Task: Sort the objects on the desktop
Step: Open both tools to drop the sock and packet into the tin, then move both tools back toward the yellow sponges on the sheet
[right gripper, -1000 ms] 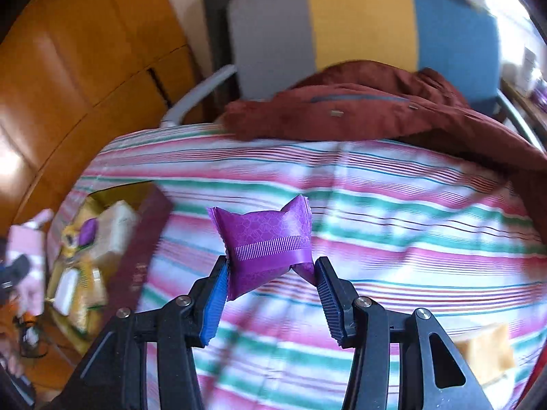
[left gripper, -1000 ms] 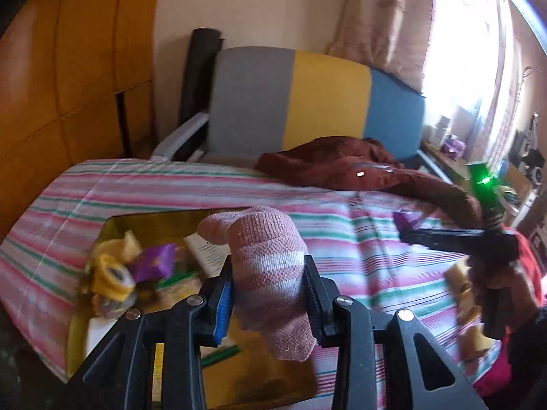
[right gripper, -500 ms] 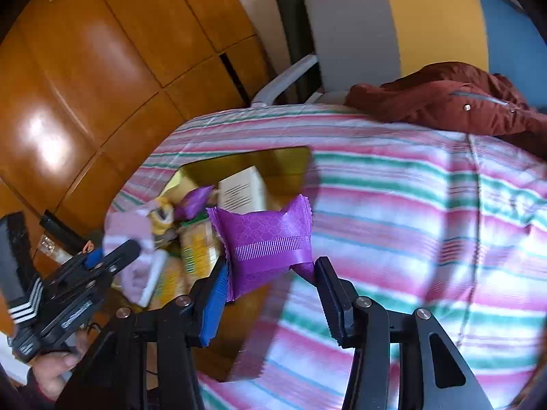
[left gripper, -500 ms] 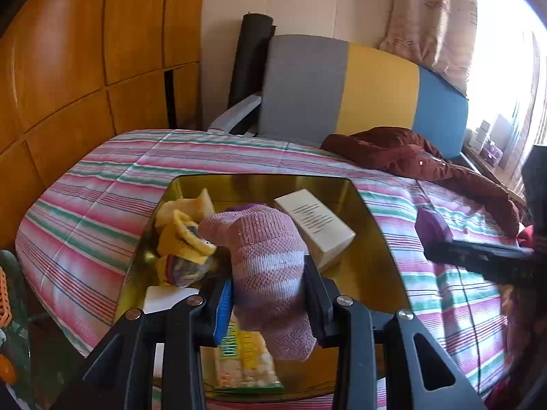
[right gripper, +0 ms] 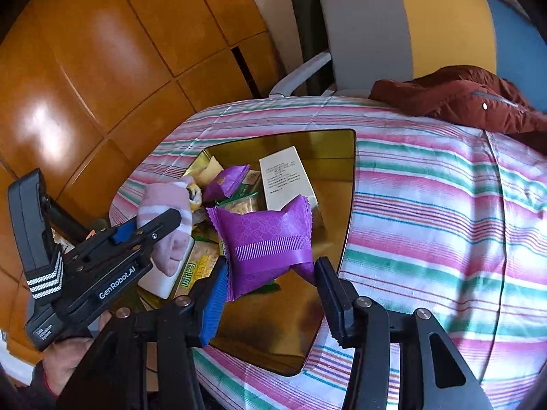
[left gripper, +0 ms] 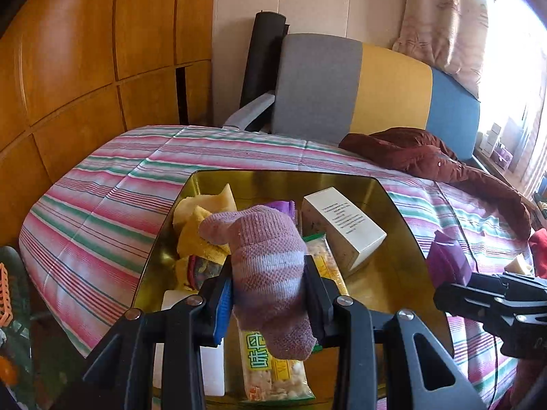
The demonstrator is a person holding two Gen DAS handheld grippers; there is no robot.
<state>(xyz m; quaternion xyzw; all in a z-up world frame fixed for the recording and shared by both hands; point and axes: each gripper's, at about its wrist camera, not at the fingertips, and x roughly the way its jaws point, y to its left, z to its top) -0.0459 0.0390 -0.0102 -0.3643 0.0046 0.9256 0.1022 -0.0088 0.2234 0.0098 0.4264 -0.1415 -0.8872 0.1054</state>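
White "GenRobot.AI" lettering on left gripper.

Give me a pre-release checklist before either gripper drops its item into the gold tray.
1. Left gripper clamps the pink striped sock: ok.
2. Right gripper clamps the purple snack packet: ok, held by its lower part.
3. Sock appears over the gold tray: ok, height cannot tell.
4. Packet appears over the tray's bare part: ok.
5. Landing spot under the sock: not ok, a cracker packet and yellow cloth lie there.
6. White box clear of both drops: cannot tell.
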